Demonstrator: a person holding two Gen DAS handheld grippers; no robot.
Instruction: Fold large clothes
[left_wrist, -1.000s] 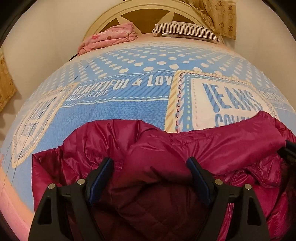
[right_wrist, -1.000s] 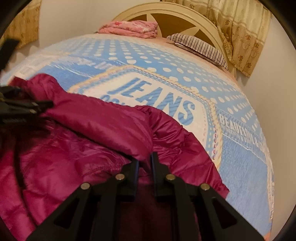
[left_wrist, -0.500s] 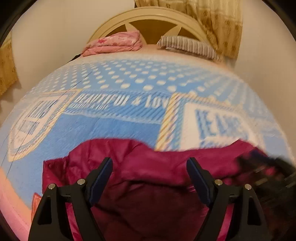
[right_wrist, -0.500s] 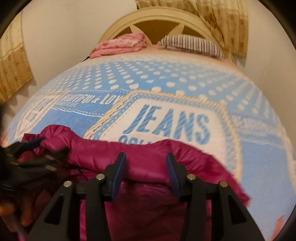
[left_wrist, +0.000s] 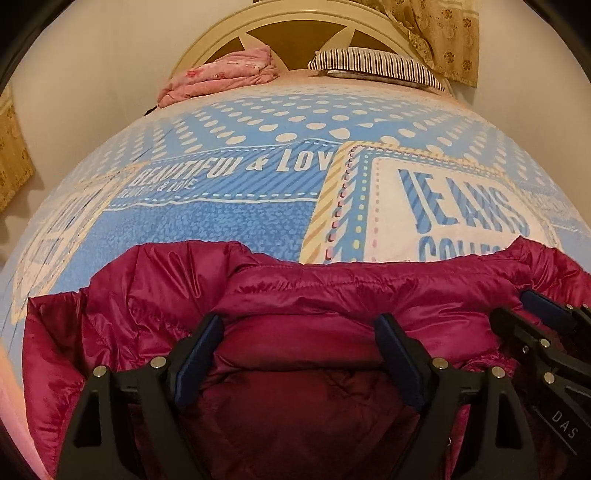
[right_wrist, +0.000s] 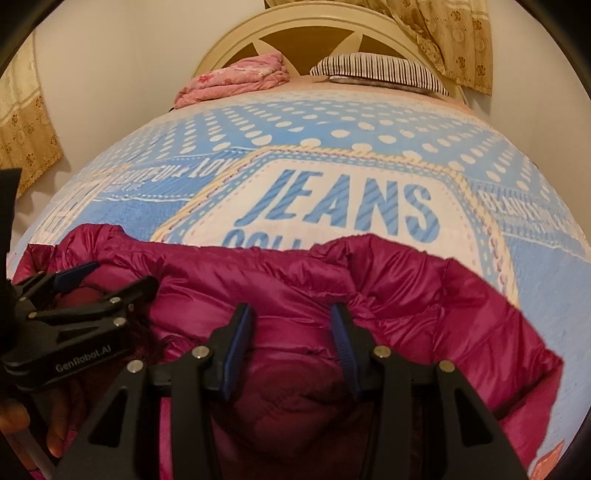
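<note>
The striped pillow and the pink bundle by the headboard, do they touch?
Apart. The right wrist view shows bare pink sheet between the striped pillow and the pink bundle.

Magenta quilted jacket lies on a blue, white-dotted bedspread; at 12 o'clock, pink blanket, black-and-white striped pillow.

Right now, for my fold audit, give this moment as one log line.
jacket: on bed | left tool: open | right tool: just opened, open
</note>
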